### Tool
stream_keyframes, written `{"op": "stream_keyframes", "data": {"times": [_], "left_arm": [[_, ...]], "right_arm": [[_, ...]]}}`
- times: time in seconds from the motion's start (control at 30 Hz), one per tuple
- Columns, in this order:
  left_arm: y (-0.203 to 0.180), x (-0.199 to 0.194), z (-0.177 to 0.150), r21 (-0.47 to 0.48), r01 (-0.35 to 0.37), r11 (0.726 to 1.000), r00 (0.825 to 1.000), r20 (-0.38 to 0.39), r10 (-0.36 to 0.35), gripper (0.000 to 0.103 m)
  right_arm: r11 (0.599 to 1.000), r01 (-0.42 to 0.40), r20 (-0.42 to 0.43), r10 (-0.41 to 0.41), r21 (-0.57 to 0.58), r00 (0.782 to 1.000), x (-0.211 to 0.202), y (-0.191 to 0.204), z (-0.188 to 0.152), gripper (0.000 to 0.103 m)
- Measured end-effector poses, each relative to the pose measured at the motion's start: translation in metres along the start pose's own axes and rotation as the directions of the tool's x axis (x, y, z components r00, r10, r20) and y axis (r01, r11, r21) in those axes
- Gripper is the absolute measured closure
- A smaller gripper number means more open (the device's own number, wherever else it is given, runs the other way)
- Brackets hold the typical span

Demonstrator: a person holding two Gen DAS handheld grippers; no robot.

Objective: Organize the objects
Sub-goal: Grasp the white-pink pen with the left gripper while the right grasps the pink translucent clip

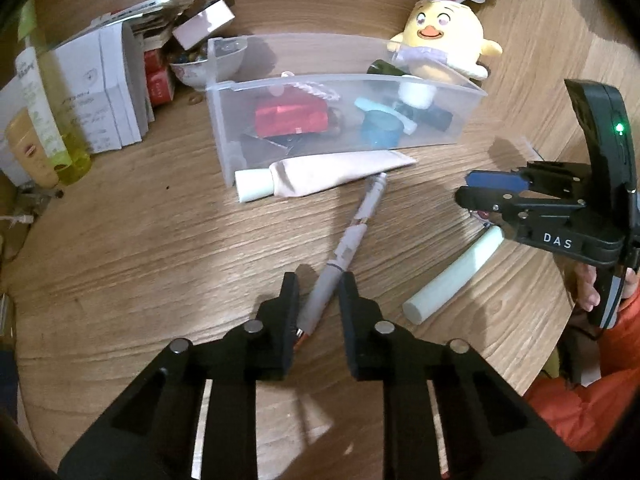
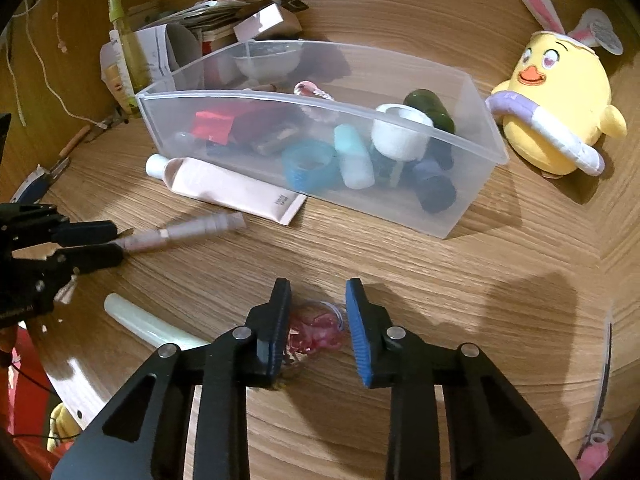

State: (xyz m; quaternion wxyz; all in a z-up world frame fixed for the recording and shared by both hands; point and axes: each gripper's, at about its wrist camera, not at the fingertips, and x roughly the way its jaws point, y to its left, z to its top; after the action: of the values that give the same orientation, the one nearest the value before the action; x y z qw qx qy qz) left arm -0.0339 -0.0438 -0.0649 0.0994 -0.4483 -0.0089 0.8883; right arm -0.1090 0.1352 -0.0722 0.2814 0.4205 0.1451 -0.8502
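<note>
The left gripper [image 1: 319, 300] has its jaws drawn in around the lower end of one slim pale pen [image 1: 348, 248], pinching its barrel; the pen slants up and away across the wooden desk [image 1: 140, 240] toward the bin. The right gripper [image 2: 318, 320] has its jaws narrowed around one small clear wrapper with pink-red contents [image 2: 318, 330]. The left pad touches the wrapper, but a gap shows beside the blue right pad, so the wrapper is not clamped.

Just right of the pen lies one pale green cylinder [image 1: 452, 276], flat on the desk, near the right gripper's fingers. Beyond the pen tip lies one pink squeeze tube [image 1: 320, 178] with a white cap, resting along the near wall of the single clear plastic bin [image 2: 460, 216].

Inside the bin sit a red foil box, a blue ring-shaped roll of tape [image 2: 308, 164], a light-blue capped bottle, a white cup-shaped lid and several dark bottles whose count I cannot tell.

One yellow plush chick [image 2: 556, 120] with rabbit ears sits on the desk right of the bin. Left of the bin stands a cluster of white cartons [image 1: 104, 88], a yellow-green bottle and one small bowl.
</note>
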Motion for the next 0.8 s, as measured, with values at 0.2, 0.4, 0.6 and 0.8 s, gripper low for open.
{"op": "stream_keyframes", "data": {"times": [0.2,0.4,0.6,0.8], "left_arm": [[-0.006,0.003,0.007,0.034,0.005,0.999,0.999,-0.031,-0.004,0.084],[-0.016,0.018,0.025,0.111,0.007,0.994,0.998,-0.061,0.0,0.084],[-0.02,0.029,0.035,0.139,0.022,0.99,0.998,-0.064,-0.013,0.084],[-0.023,0.033,0.038,0.136,0.019,0.991,0.999,-0.052,-0.012,0.088]], "right_arm": [[1.0,0.025,0.006,-0.026,0.014,1.0,-0.007,-0.008,-0.007,0.077],[0.999,0.031,0.007,-0.031,0.021,1.0,-0.014,-0.01,-0.014,0.077],[0.999,0.033,-0.002,-0.033,0.036,0.999,-0.015,-0.013,-0.018,0.077],[0.998,0.026,-0.001,-0.026,0.049,1.0,-0.02,-0.016,-0.022,0.073]]}}
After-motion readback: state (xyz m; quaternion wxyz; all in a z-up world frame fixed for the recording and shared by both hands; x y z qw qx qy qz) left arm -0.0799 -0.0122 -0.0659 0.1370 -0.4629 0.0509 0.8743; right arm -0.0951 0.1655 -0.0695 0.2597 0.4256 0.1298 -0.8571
